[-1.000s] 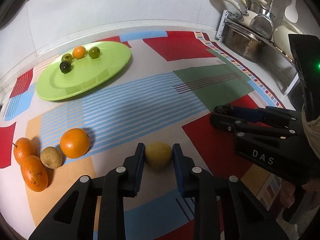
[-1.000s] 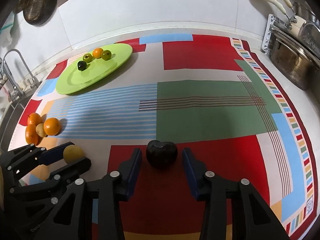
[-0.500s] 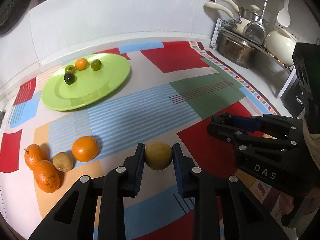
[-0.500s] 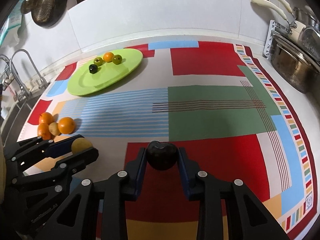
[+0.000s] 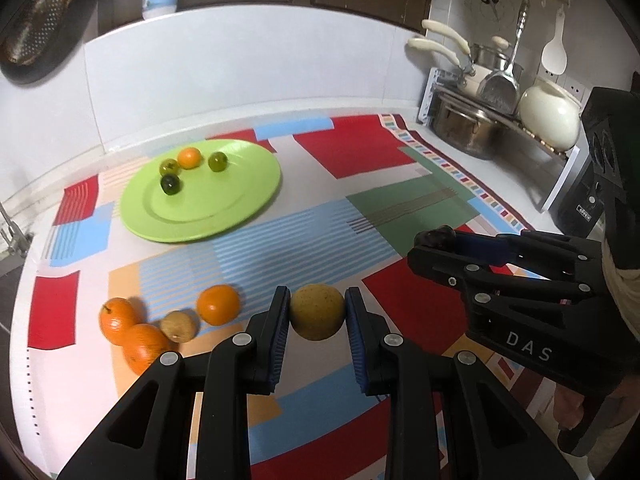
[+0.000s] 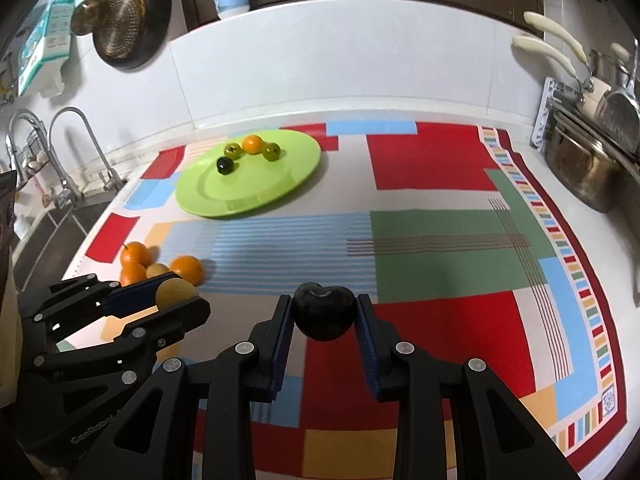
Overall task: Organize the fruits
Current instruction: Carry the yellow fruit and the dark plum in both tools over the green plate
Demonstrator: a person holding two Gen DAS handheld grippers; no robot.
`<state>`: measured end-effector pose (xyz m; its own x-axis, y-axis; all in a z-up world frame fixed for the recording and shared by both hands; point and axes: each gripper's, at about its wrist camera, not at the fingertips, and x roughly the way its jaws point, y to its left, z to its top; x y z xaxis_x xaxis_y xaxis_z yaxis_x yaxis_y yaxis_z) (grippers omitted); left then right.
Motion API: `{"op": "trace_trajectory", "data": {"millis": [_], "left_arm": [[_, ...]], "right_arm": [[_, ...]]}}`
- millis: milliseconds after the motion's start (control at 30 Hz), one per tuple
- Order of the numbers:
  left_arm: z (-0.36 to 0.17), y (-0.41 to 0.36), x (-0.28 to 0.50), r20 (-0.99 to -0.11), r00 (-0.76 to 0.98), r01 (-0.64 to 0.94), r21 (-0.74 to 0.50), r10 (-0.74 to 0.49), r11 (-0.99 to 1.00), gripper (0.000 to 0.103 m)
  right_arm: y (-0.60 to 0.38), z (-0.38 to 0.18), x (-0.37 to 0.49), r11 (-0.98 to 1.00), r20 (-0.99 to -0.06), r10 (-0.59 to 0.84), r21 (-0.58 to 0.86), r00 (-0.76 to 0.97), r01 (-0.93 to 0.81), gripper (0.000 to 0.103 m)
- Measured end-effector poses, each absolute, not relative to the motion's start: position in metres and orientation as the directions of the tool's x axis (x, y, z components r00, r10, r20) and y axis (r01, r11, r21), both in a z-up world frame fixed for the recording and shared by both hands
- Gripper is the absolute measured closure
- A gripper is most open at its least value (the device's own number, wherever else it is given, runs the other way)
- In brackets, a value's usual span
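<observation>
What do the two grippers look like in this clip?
Both are matte black plastic. The left gripper and right gripper each have two angular fingers with triangular cut-outs, silver round bolt heads at the joints, and ribbed blue pads on the inner faces. From the left wrist view, the right gripper's side carries white letters "DAS"; a black box with a small label sits behind it.

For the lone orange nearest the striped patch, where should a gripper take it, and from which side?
Grip the orange across its middle, coming from above and the near side. It is round, so any width works, but the small brown fruit sits close on its left; set the fingers front and back, not left and right. Both grippers are full now: left on a yellow fruit, right on a dark one.
</observation>
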<state>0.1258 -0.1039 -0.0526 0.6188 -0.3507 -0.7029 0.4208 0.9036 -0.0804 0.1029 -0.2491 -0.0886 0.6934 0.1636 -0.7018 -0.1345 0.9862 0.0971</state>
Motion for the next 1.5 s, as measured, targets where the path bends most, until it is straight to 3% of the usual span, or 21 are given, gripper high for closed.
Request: {"op": "trace_trajectory", "data": {"millis": [1500], "left_arm": [[0.016, -0.026, 0.164, -0.551, 0.798, 0.307, 0.028, -0.242, 0.951, 0.075]], "right_arm": [[-0.167, -0.017, 0.151, 0.953, -0.555, 0.289, 0.092, 0.780, -0.288, 0.071]]}}
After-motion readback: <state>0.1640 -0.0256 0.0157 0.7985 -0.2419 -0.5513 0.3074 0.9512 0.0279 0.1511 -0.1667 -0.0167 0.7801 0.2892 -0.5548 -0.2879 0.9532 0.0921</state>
